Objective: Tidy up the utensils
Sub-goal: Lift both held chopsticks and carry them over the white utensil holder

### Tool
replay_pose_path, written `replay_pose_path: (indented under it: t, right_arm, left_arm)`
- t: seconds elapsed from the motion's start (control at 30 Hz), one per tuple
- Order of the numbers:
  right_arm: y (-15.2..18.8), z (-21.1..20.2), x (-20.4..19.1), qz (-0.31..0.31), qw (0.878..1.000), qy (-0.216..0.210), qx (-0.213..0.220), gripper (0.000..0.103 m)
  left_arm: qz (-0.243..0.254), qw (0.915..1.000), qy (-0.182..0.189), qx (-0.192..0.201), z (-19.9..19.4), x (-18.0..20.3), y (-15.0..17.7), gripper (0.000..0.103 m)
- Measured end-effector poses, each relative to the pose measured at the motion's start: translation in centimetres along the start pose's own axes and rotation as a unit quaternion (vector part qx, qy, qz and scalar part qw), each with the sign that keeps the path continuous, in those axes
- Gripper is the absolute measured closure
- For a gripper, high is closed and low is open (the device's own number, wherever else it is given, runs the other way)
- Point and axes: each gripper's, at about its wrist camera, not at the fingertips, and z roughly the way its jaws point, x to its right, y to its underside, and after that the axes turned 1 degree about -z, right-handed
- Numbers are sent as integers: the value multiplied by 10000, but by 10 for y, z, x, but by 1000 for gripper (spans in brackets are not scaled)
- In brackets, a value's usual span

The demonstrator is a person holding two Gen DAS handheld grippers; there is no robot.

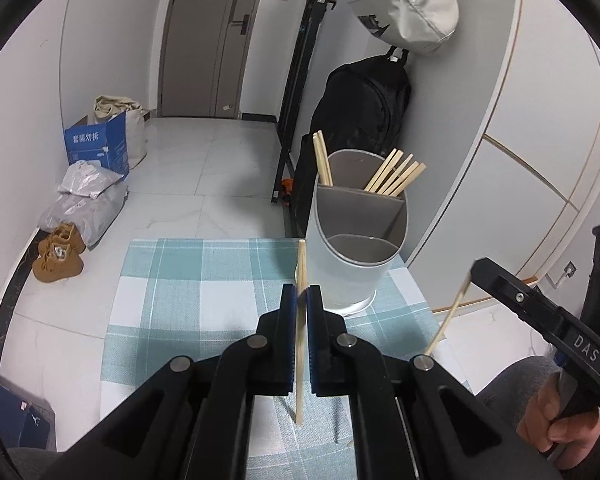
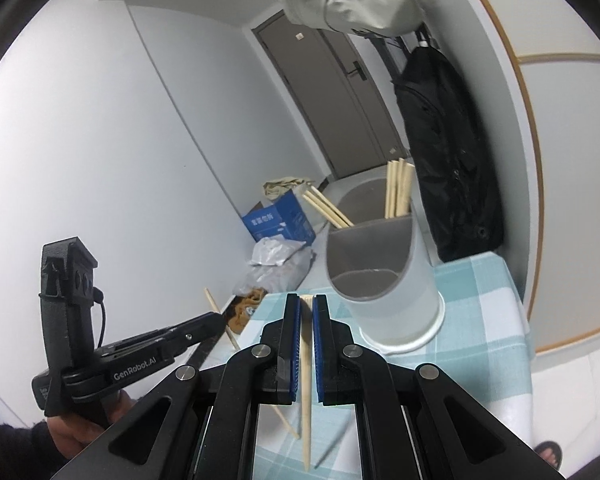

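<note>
A grey utensil holder (image 1: 356, 248) with divided compartments stands on the checked cloth (image 1: 172, 280); several wooden chopsticks (image 1: 396, 176) lean in its far compartments. My left gripper (image 1: 301, 300) is shut on a chopstick (image 1: 301, 344), held upright just left of the holder. My right gripper (image 2: 306, 312) is shut on another chopstick (image 2: 306, 392), close in front of the holder (image 2: 384, 280). Each gripper shows in the other's view, the right gripper (image 1: 474, 276) with its chopstick (image 1: 448, 316) and the left gripper (image 2: 216, 320) with its chopstick (image 2: 222, 318).
A loose chopstick (image 2: 286, 422) lies on the cloth below the right gripper. A black bag (image 1: 360, 112) hangs behind the holder by the wall. Boxes, bags and brown shoes (image 1: 58, 256) sit on the floor at left. The table edge is right of the holder.
</note>
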Motion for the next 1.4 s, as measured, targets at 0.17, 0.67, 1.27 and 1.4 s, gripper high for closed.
replay_pose_path:
  t: [0.17,0.67,1.27,1.4]
  right_arm:
    - [-9,4,-10,-53,10000,-76,13,98]
    - [-48,7,-6,-116,9998,50,154,98]
    - [-165,24,17,84,9967,433,683,98]
    - [-188,31,18,21,9954,520,810,98]
  left_arm:
    - [149,9998,102,40,-4,2,-7,102]
    - [424,9990,141,82,-12,17,-42,102]
    - [284,9978,415,433,-10,38,-145,102]
    - [326,9972,434,524,-4,42,-165,102]
